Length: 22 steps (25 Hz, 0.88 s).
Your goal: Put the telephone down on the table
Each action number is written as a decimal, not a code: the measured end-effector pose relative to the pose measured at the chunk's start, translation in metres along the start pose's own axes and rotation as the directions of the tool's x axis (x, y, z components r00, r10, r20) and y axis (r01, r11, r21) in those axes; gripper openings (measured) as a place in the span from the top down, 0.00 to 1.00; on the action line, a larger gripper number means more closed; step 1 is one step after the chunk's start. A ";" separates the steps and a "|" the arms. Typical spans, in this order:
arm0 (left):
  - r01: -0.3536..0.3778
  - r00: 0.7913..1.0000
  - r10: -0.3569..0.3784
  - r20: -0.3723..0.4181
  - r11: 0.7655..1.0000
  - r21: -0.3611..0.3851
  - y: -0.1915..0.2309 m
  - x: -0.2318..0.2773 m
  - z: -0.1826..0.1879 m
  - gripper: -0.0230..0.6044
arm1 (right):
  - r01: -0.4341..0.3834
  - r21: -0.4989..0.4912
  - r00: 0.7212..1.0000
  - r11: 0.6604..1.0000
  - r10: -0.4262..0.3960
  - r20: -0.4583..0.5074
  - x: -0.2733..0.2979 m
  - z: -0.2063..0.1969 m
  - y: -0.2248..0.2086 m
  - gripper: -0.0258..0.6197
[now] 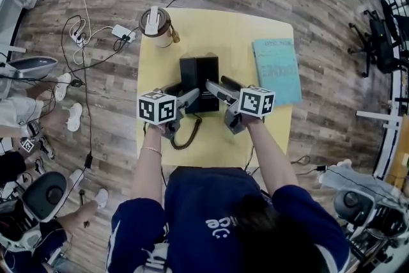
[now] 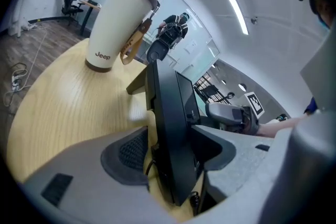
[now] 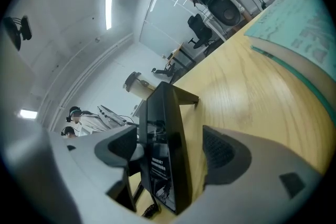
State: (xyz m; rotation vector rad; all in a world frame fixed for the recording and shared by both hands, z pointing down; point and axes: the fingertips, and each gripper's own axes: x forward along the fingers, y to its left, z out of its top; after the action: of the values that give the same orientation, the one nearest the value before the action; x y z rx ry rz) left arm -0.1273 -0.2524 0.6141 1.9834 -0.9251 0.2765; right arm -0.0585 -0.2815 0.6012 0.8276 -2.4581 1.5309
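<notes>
The black telephone [image 1: 199, 73] stands on its side at the middle of the yellow table [image 1: 230, 35], and its coiled cord [image 1: 185, 136] trails toward the near edge. My left gripper [image 1: 189, 96] reaches it from the near left. In the left gripper view the telephone [image 2: 165, 107] stands between the jaws of the left gripper [image 2: 170, 149]: a thin strip of table shows beside the left pad [image 2: 128, 149], while the other finger lies close against the case. My right gripper [image 1: 214, 87] comes from the near right. Its jaws [image 3: 169, 147] are open, with gaps on both sides of the telephone [image 3: 163, 128].
A cream tumbler with a brown lid [image 1: 155, 25] stands at the table's far left corner. A teal booklet [image 1: 277, 70] lies along the right side. Cables and a power strip [image 1: 121, 32] lie on the wooden floor to the left, where people sit. Office chairs [image 1: 377, 35] stand to the right.
</notes>
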 end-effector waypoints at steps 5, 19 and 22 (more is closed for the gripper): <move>-0.051 0.997 0.050 0.061 0.999 0.019 -0.005 -0.016 0.010 0.58 | 0.064 -0.067 0.997 0.996 -0.060 0.052 -0.009 0.009 0.004 0.35; -0.126 0.969 0.083 0.231 0.976 0.177 -0.063 -0.082 0.025 0.58 | 0.176 -0.282 0.979 0.943 -0.138 0.151 -0.064 0.022 0.047 0.35; -0.163 0.954 0.105 0.279 0.967 0.194 -0.073 -0.094 0.029 0.58 | 0.178 -0.314 0.975 0.933 -0.125 0.181 -0.077 0.024 0.059 0.35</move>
State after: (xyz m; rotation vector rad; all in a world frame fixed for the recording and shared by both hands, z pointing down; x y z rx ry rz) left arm -0.1456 -0.2060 0.5024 2.1968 -1.2521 0.1945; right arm -0.0195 -0.2532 0.5132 1.0775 -2.5859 0.9987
